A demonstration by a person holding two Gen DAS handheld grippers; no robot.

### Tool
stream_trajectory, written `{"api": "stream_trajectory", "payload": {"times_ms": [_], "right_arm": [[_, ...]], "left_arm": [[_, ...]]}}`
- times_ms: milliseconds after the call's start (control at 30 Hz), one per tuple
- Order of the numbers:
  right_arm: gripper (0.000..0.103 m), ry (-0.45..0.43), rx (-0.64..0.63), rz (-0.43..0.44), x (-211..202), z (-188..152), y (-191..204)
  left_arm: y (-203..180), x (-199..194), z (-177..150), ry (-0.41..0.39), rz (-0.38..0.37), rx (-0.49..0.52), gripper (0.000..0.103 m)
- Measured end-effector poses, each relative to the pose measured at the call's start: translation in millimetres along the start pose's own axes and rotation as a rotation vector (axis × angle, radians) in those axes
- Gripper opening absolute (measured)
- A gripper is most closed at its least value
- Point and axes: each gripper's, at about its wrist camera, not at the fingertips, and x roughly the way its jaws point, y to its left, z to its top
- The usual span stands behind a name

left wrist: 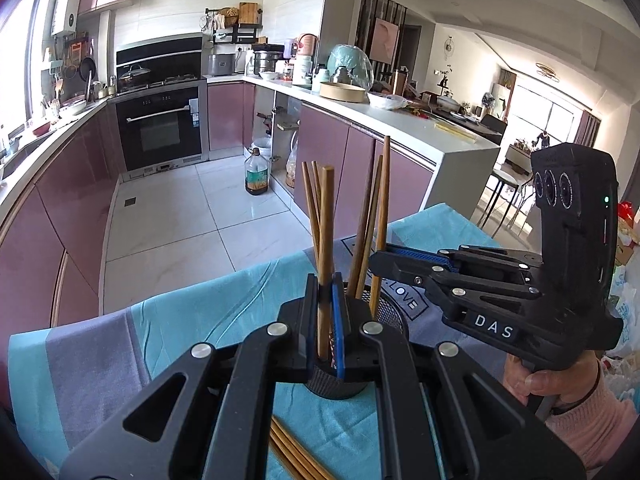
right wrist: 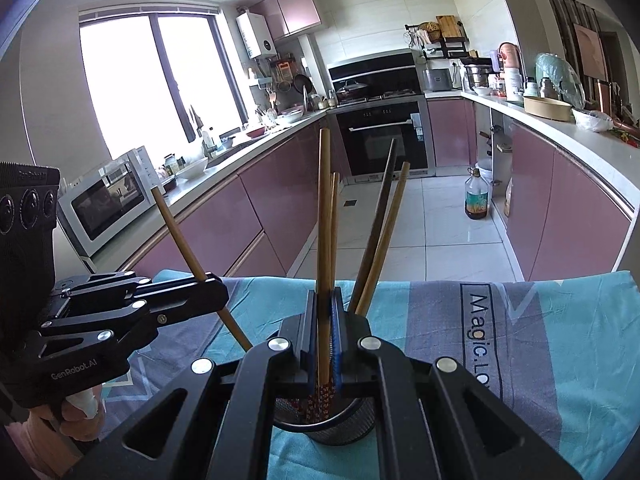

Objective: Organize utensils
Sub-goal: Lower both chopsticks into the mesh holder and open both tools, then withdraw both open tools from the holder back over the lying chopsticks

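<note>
The left gripper (left wrist: 326, 320) is clamped on one wooden chopstick (left wrist: 325, 240), held upright with its lower end inside the black mesh holder (left wrist: 340, 386) just below the blue pads (left wrist: 339, 336); more loose chopsticks (left wrist: 292, 452) lie on the teal cloth (left wrist: 192, 304) beneath that gripper; to its right, several chopsticks (left wrist: 372, 232) stand leaning in the holder; further right, the right gripper (right wrist: 325, 320) is likewise closed on a single chopstick (right wrist: 323, 216), its patterned end dipping into the same holder.
</note>
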Motion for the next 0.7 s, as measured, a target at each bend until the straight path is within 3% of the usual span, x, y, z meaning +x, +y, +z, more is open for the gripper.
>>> {"api": "stream_trajectory", "payload": {"times_ms": [433, 700], "right_arm": [[0.008, 0.018, 0.033, -0.024, 7.1, -0.6, -8.8], [0.021, 0.0, 0.016, -0.014, -2.4, -3.8, -4.1]], "left_arm": [[17.7, 26.4, 12.3, 0.023, -0.006, -0.06, 0.008], [26.2, 29.5, 6.1, 0.008, 0.005, -0.072, 0.008]]}}
